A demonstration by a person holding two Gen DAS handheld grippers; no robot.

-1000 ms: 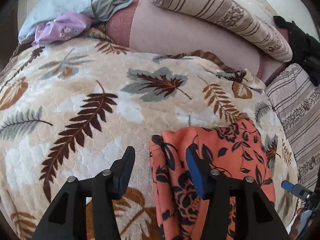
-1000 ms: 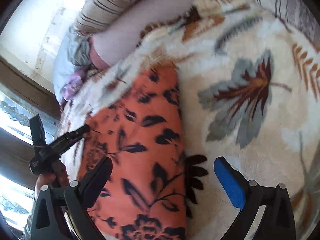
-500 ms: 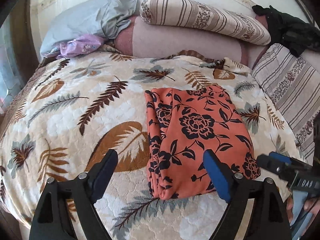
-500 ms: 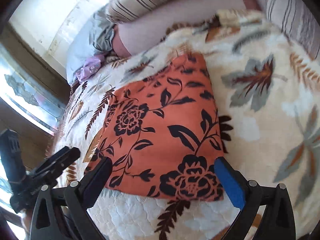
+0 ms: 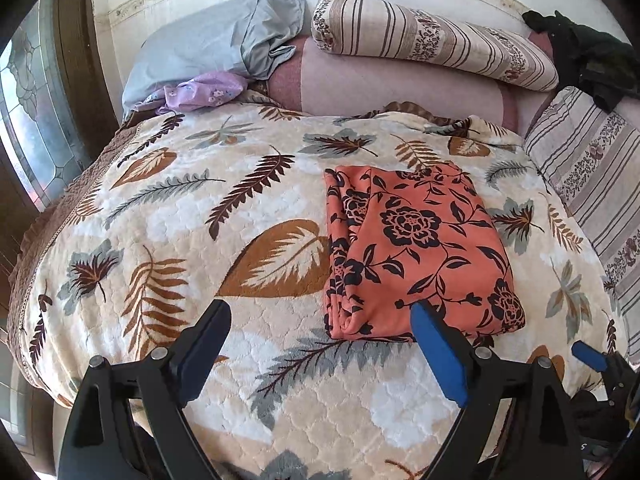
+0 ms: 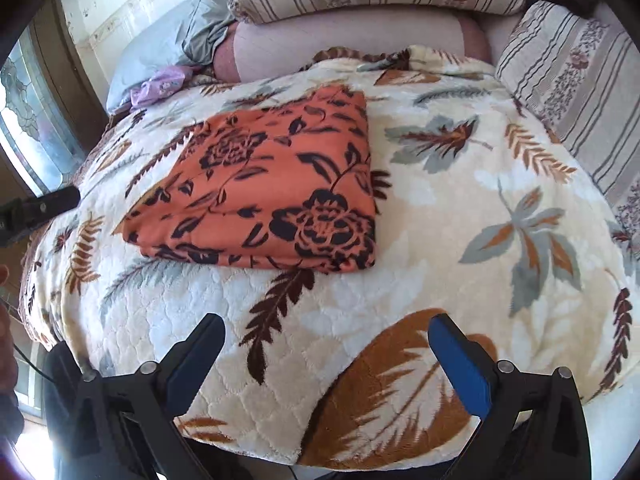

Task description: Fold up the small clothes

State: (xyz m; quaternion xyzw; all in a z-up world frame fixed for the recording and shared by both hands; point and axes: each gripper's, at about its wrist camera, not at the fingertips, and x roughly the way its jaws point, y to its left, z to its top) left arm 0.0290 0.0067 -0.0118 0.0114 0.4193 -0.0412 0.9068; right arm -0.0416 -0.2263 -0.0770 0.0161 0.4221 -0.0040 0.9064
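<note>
- Orange flowered cloth [image 5: 416, 256] lies folded on the leaf-print blanket [image 5: 168, 216], right of centre in the left view, just beyond the left claw [image 5: 320, 320]; its right finger's tip overlaps the cloth's near edge.
- Left claw's jaws have just been opening; they gape wide, gripping nothing.
- Right claw [image 6: 326, 334] stands wide, empty, well short of the cloth.
- Earlier both claws sat much closer to the cloth.
- Right view is slightly blurred; the other claw shows only at frame edges.
</note>
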